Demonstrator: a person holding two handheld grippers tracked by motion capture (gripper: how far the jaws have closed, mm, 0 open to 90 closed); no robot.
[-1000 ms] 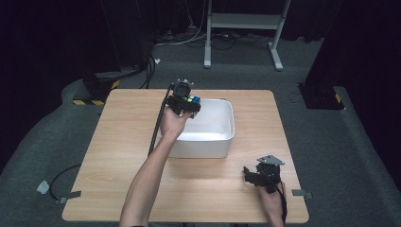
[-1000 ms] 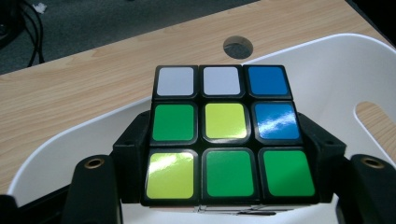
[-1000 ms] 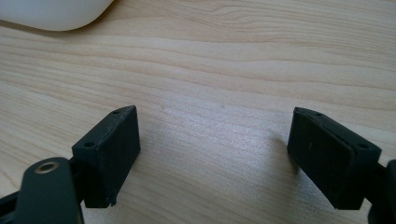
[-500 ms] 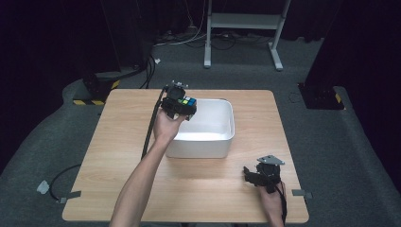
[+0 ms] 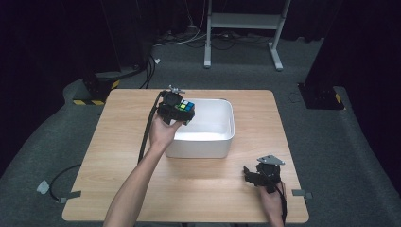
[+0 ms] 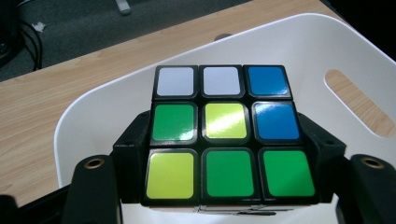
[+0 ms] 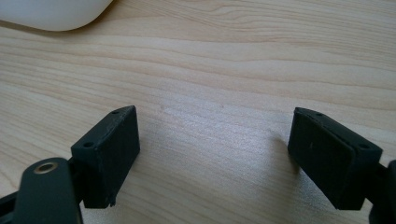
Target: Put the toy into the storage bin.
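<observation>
1. My left gripper (image 5: 183, 109) is clamped on the cube (image 5: 185, 106), one black jaw pressed against each side of it
2. In the left gripper view the cube (image 6: 226, 133) faces the camera with a row of two white squares and a blue one farthest from the gripper, then green, yellow-green and blue, then yellow-green and two greens nearest it
3. I see the cube held in the air above the tub (image 5: 222, 124), over its near-left corner as the high view shows it, not resting on anything
4. In the left gripper view the tub (image 6: 327, 51) spreads out white behind and beneath the cube, with a slot handle cut through its wall at the right
5. The tub stands on the table (image 5: 118, 142), a little beyond the middle; its inside looks bare where I can see it
6. My left hand (image 5: 164, 134) wraps the gripper body from below, and the cable hangs down along the forearm
7. My right gripper (image 5: 250, 176) sits low at the near right of the table, well apart from the tub, with the grey plate on top
8. In the right gripper view its jaws stand wide apart with nothing but bare wood (image 7: 215, 93) between them, so it is released
9. A rounded white corner of the tub (image 7: 56, 14) shows at the top left of that view
10. My right hand (image 5: 271, 203) grips it from the near edge
</observation>
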